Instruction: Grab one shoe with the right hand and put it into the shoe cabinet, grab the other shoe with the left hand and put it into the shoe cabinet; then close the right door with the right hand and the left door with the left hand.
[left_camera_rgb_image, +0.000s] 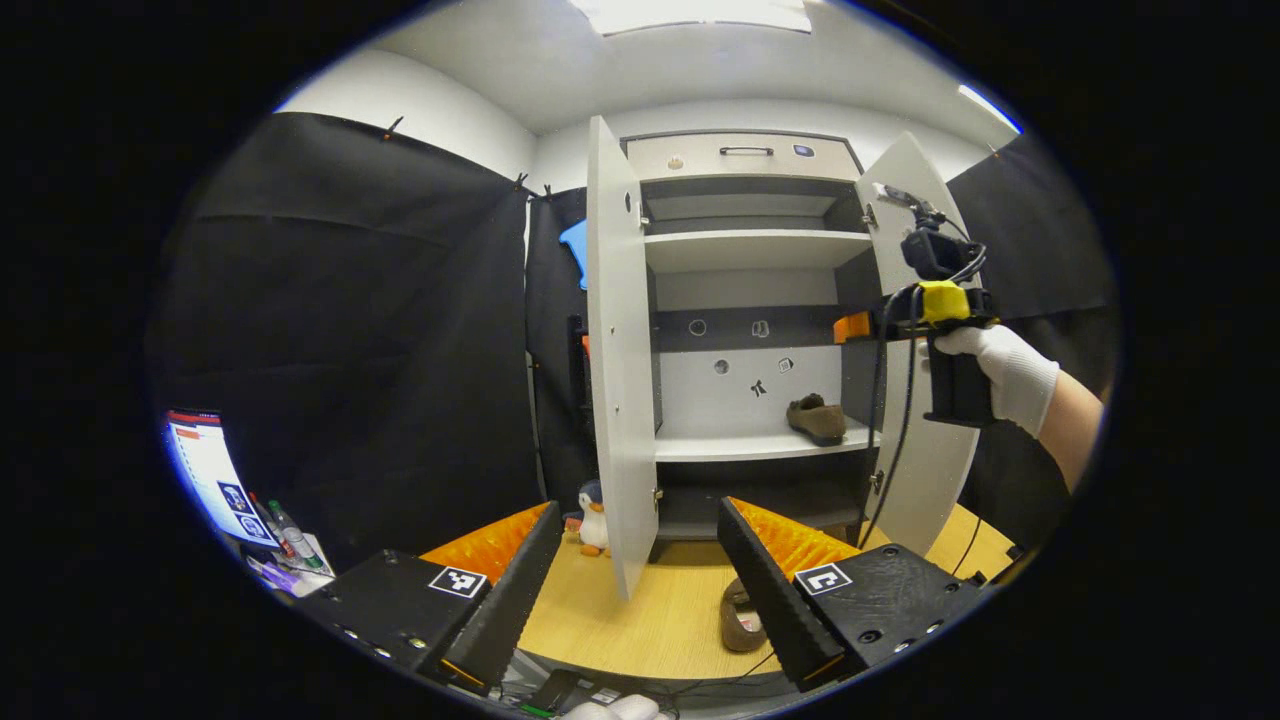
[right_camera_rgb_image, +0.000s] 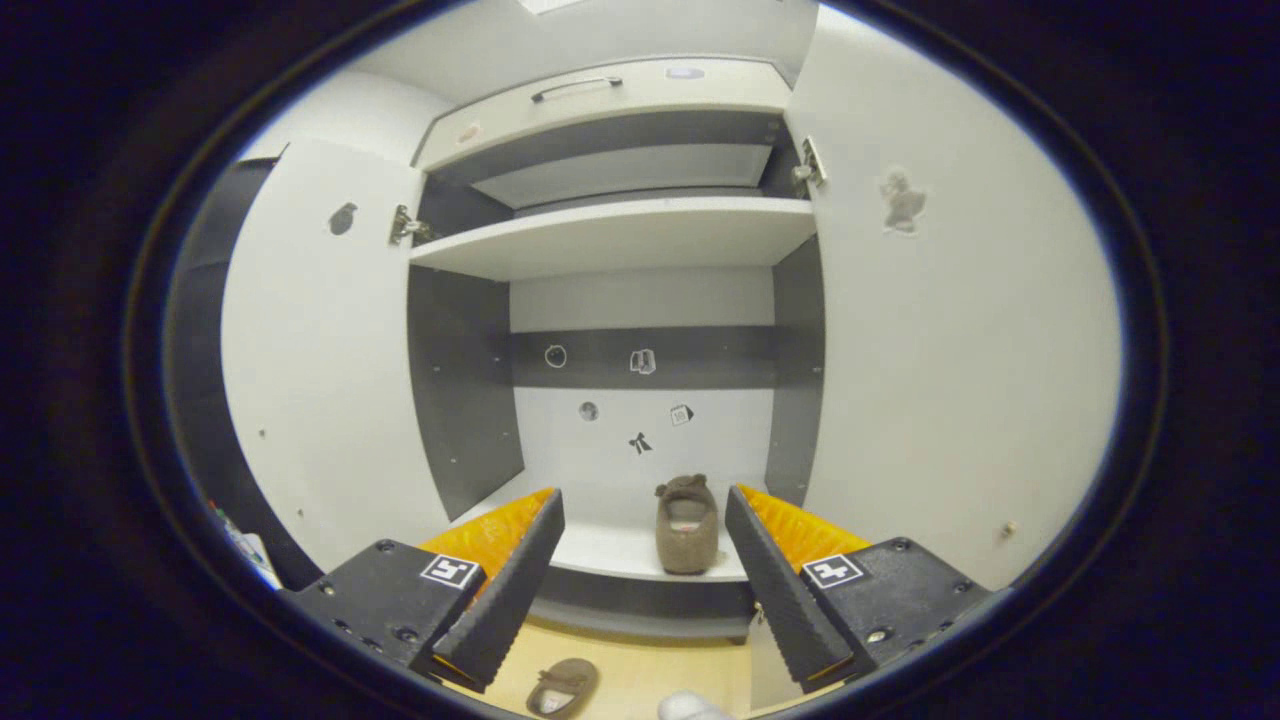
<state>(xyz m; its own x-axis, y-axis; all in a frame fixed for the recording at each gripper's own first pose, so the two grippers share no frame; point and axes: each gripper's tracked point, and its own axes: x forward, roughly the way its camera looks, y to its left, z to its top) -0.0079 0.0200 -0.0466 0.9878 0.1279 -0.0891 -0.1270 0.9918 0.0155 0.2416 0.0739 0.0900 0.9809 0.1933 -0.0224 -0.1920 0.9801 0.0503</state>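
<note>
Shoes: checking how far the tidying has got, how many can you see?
2. One brown slipper-like shoe sits on the cabinet's white lower shelf; the other brown shoe lies on the wooden floor in front.

So one brown slip-on shoe (right_camera_rgb_image: 686, 524) is already sitting flat on the lower shelf (right_camera_rgb_image: 620, 552) of the shoe cabinet (left_camera_rgb_image: 745, 250), toward the right side, heel facing out in the right gripper view. The other brown shoe (left_camera_rgb_image: 741, 616) lies on the wooden floor just in front of the cabinet. Both doors, the left door (left_camera_rgb_image: 618, 350) and the right door (left_camera_rgb_image: 925, 470), hang wide open.
</note>
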